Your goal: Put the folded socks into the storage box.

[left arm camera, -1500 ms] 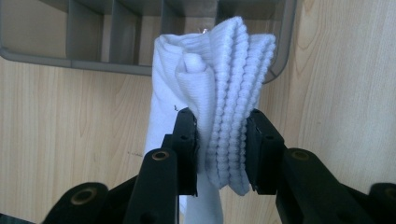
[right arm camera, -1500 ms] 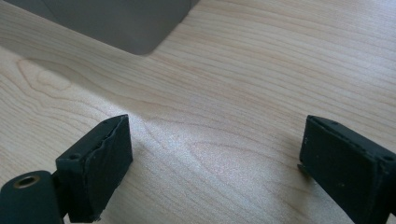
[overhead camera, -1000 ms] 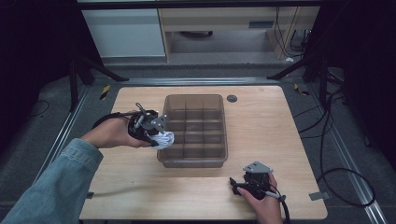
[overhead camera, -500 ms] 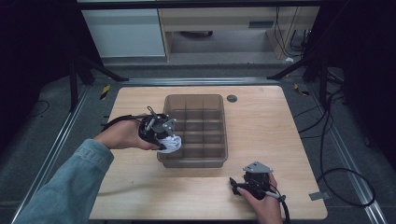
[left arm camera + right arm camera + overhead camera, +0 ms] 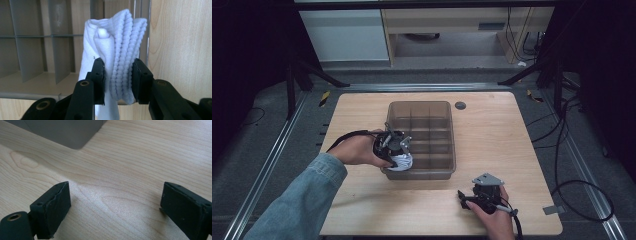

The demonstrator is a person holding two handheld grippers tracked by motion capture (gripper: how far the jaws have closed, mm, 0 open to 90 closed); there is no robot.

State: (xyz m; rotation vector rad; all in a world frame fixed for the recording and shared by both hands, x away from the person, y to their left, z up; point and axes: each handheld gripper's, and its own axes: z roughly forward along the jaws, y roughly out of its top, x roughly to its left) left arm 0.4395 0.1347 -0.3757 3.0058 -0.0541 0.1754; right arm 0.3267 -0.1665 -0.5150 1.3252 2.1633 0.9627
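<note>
Left gripper [image 5: 117, 75] clamped tight on a white cloth [image 5: 117, 45] at the organizer bin [image 5: 432, 112]; right gripper [image 5: 115, 212] wide open over the bench [image 5: 137, 157].

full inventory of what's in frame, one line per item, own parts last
divided bin: 1, translucent grey-brown, centre of the table, compartments look empty
white cloth: 1, white, ribbed, folded, held over the bin's near-left corner
round disc: 1, dark grey, on the table just right of the bin's far end
table: 1, light wood, under everything
cabinet: 1, white, on the floor beyond the table
left gripper: 1, black, jaws closed on the white cloth, at the bin's near-left corner
right gripper: 1, black, jaws wide apart and empty, low over the table's near-right part
denim sleeve: 1, blue, on the left arm
</note>
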